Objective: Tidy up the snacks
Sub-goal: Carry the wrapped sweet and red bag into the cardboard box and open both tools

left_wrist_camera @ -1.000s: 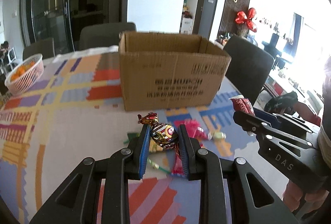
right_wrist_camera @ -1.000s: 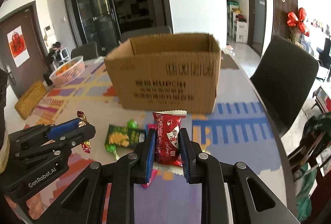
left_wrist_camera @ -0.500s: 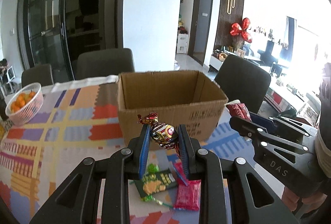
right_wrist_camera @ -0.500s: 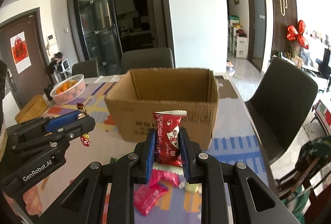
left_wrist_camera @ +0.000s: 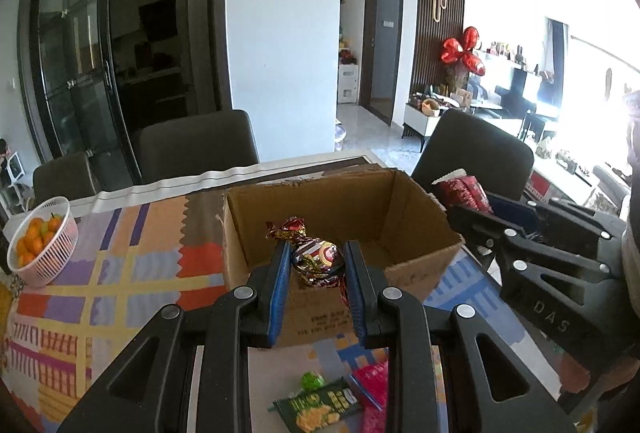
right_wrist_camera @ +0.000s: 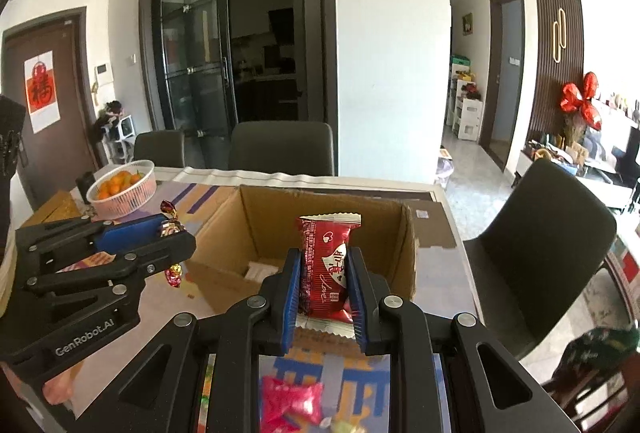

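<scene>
Both grippers hang side by side above the near rim of the open cardboard box, each tilted downward toward its opening.

The left gripper has its blue pads drawn in narrow, pinching a foil-wrapped candy between them. The candy's twisted end sticks up above the pads, and the sweet sits over the box's near wall, just inside the rim as seen from the left wrist. In the right wrist view the same gripper shows at the left of the box, the candy's twisted ends poking out above and below its tips.

The right gripper is likewise nearly closed, its pads pressing both long sides of a red snack packet that stands upright with its crimped white top edge uppermost. The packet is held over the near edge of the box, in front of its interior. From the left wrist, this gripper reaches in beside the box's right wall, with the packet's top showing at its tip.

Below the grippers, on the patterned tablecloth on the near side of the box, lie a green snack packet and a pink wrapped sweet. A small pale object lies on the box floor; what it is cannot be told. A basket of oranges sits well to the left of the box.
</scene>
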Demonstrator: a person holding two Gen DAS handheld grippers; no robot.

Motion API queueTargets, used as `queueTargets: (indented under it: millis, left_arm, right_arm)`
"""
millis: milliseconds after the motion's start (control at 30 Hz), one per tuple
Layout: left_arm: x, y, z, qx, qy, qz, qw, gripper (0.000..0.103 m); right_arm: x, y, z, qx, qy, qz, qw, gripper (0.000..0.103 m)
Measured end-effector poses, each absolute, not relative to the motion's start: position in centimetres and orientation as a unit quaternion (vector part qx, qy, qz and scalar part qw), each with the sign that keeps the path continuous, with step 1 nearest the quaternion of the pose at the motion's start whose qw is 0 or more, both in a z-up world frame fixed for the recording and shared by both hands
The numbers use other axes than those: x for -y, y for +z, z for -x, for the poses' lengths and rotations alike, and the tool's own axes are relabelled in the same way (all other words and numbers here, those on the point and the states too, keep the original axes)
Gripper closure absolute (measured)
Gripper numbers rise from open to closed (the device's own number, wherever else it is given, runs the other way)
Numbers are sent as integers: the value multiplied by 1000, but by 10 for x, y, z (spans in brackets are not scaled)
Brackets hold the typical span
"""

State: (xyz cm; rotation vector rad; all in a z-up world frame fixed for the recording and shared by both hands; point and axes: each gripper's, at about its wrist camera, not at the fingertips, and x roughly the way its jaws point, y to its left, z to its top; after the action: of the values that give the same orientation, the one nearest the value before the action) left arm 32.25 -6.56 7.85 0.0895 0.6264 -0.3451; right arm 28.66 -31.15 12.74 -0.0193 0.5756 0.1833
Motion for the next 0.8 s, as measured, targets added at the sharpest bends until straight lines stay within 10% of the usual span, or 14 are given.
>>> queueTargets:
  millis: [800]
  left_arm:
    - [87,45,-404,-360,-140,-92,918,71]
  right_arm:
    - [319,94,-370,-348,85,28,933,79]
